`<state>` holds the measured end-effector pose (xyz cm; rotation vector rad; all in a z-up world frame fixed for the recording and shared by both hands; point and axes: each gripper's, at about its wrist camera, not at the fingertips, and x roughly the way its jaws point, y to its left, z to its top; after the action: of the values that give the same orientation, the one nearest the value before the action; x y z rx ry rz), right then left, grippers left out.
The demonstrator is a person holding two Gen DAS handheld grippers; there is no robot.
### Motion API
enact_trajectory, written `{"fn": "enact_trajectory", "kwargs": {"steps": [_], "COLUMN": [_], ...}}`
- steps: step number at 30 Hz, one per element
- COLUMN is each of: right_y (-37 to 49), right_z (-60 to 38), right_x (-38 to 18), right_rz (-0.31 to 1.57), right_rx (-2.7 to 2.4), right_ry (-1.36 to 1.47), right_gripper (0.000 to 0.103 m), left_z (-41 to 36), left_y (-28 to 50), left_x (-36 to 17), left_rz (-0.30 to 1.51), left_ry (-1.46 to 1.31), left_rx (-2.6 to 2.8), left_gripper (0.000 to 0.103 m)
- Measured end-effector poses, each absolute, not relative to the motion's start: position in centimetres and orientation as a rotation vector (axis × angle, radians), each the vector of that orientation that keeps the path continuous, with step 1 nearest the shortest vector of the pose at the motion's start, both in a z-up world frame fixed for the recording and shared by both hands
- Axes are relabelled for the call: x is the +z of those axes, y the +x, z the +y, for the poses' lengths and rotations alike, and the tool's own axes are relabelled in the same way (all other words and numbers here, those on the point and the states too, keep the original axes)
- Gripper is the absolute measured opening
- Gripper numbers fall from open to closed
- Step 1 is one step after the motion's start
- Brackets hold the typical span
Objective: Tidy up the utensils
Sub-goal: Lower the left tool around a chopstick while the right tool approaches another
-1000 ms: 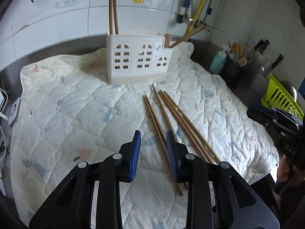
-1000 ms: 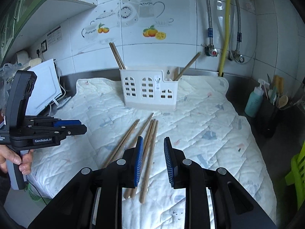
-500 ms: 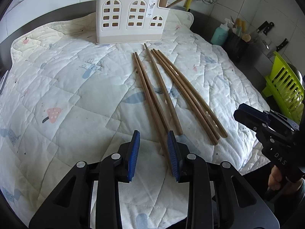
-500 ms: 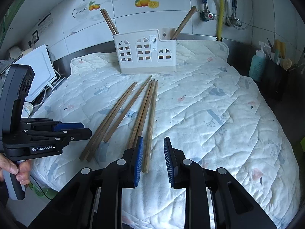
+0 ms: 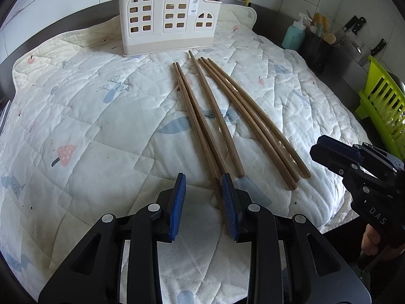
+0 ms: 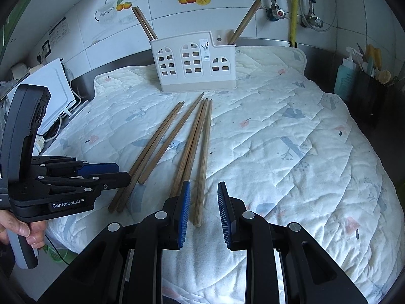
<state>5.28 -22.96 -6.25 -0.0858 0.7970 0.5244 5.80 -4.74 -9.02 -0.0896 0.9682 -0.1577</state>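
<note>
Both tongs point down at a slant over the quilted mat on the worktop (image 5: 76, 10). The left tongs (image 5: 203, 197) stand partly open with nothing held; the near ends of the leftmost pair of chopsticks (image 5: 200, 126) run up against the inner face of the right-hand pad, and whether they touch it is hard to tell. The right tongs (image 6: 202, 205) are also partly open and empty, with the butt of one chopstick lying on the mat between the pads, apart from both. In the right wrist view a hand (image 6: 17, 230) at 8 o'clock grips the handle of the left tool.

Five loose chopsticks lie fanned on the quilted mat (image 5: 88, 131), tips toward 12 o'clock, just short of the white utensil holder (image 5: 167, 17). The holder stands upright at the mat's far edge; two chopsticks (image 6: 144, 22) lean out of its left compartment and one (image 6: 244, 21) out of its lower right compartment.

At 2 o'clock in the left view a dark caddy (image 5: 317, 48) holds tools too small to make out, beside a teal bottle (image 5: 293, 34). A green rack (image 5: 382, 103) is cut off at the frame edge.
</note>
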Motion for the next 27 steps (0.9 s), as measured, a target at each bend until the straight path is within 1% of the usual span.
{"fn": "enact_trajectory", "kwargs": {"steps": [18, 25, 27], "right_y": [5.03, 5.27, 5.27], "right_z": [-23.04, -23.19, -23.16], "right_x": [-6.7, -7.03, -7.15], "right_rz": [0.81, 0.822, 0.824], "right_rx": [0.534, 0.539, 0.538], "right_ry": [-0.067, -0.058, -0.059], "right_gripper": [0.022, 0.022, 0.022], "left_z": [-4.94, -4.82, -4.86], "left_y": [6.04, 6.06, 5.98], "left_x": [-9.17, -9.04, -8.96], "left_rz": [0.985, 0.979, 0.974], "left_ry": [-0.113, -0.101, -0.096], "left_rx": [-0.093, -0.087, -0.089], "left_gripper": [0.029, 0.021, 0.017]}}
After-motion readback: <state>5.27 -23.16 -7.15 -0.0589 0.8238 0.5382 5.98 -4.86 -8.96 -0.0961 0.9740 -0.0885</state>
